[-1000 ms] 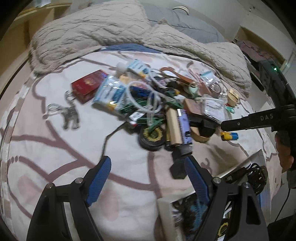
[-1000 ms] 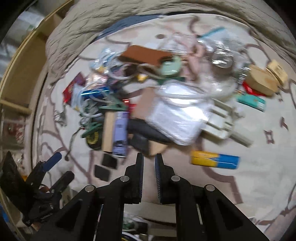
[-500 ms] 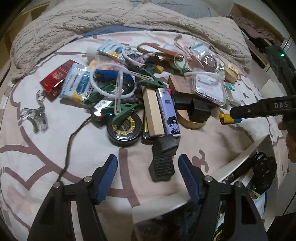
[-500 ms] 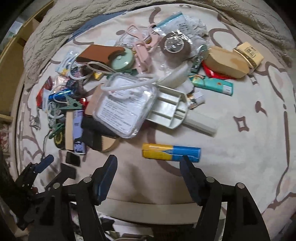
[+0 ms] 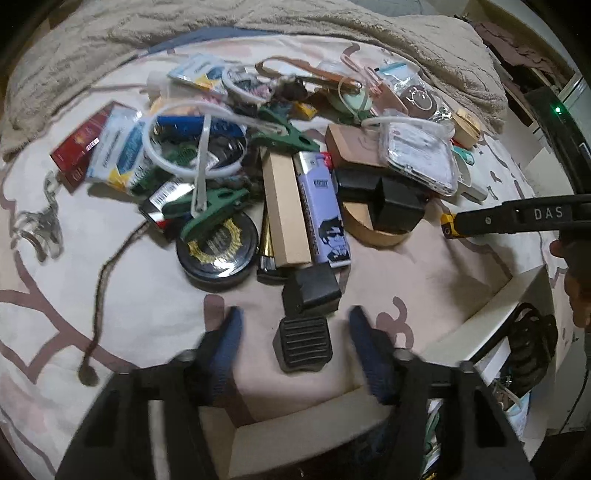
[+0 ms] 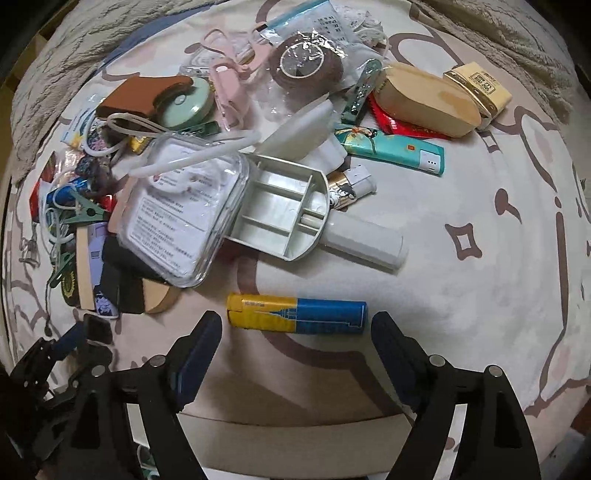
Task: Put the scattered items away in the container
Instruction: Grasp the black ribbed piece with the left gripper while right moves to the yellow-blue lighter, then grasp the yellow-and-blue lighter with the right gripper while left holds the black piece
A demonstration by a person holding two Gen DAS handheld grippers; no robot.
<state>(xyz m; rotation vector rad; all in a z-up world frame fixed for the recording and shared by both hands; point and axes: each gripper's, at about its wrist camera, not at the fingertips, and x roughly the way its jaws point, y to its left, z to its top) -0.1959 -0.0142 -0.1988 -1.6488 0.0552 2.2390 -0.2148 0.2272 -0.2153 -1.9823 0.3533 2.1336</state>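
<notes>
A heap of small items lies on a patterned bed cover [image 5: 110, 295]. My left gripper [image 5: 295, 338] points down at the near edge of the heap. Its jaws are closing, with a black ribbed block [image 5: 303, 345] between the blue pads [image 5: 227, 332], and gaps still show on both sides. A second black block [image 5: 312, 286] sits just beyond it. My right gripper [image 6: 295, 341] hangs over a yellow and blue lighter [image 6: 297, 317]. Its jaws are opening wide, with the lighter lying crosswise just ahead of the fingertips, untouched. The white container's rim [image 5: 476, 328] runs below both grippers.
The pile holds a black round tin [image 5: 216, 254], a purple lighter [image 5: 325, 218], green clips, a clear pouch [image 6: 184, 214], a white divided tray [image 6: 280, 210], a wooden oval box [image 6: 428, 99] and a teal lighter [image 6: 391, 151]. Keys [image 5: 37, 229] lie apart at left. A fuzzy blanket [image 5: 332, 33] bounds the far side.
Both grippers sank closer to the bed. The right jaws went from shut to wide open over the yellow and blue lighter. The left jaws narrowed around the black ribbed block.
</notes>
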